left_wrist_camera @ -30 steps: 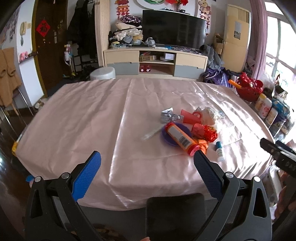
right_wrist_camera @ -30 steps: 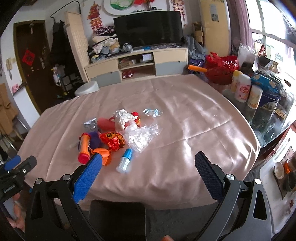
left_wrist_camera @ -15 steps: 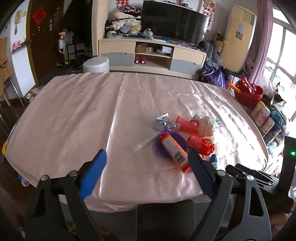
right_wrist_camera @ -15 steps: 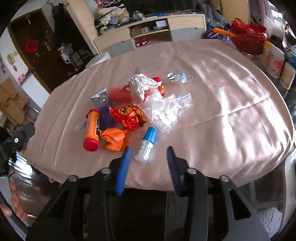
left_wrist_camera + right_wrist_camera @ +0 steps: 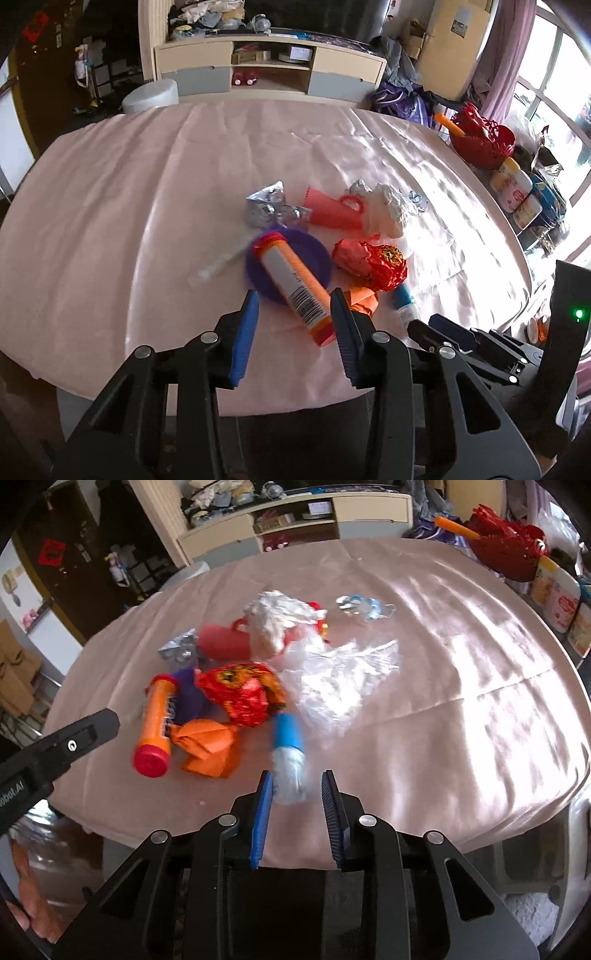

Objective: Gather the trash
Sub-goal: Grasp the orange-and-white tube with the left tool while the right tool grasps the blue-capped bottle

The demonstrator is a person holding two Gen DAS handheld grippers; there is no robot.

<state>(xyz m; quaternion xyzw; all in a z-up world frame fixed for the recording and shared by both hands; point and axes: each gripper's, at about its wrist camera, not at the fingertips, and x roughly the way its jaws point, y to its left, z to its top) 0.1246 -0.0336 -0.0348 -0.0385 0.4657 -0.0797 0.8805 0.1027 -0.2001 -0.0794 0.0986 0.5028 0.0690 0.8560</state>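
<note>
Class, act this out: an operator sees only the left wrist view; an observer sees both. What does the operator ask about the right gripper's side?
Operator: What is the right gripper aimed at?
Observer: It is open, with its fingers on either side of the near end of the blue-capped bottle.
Operator: What lies in the glare beyond that bottle?
Observer: A crumpled clear plastic bag, spread on the tablecloth.
</note>
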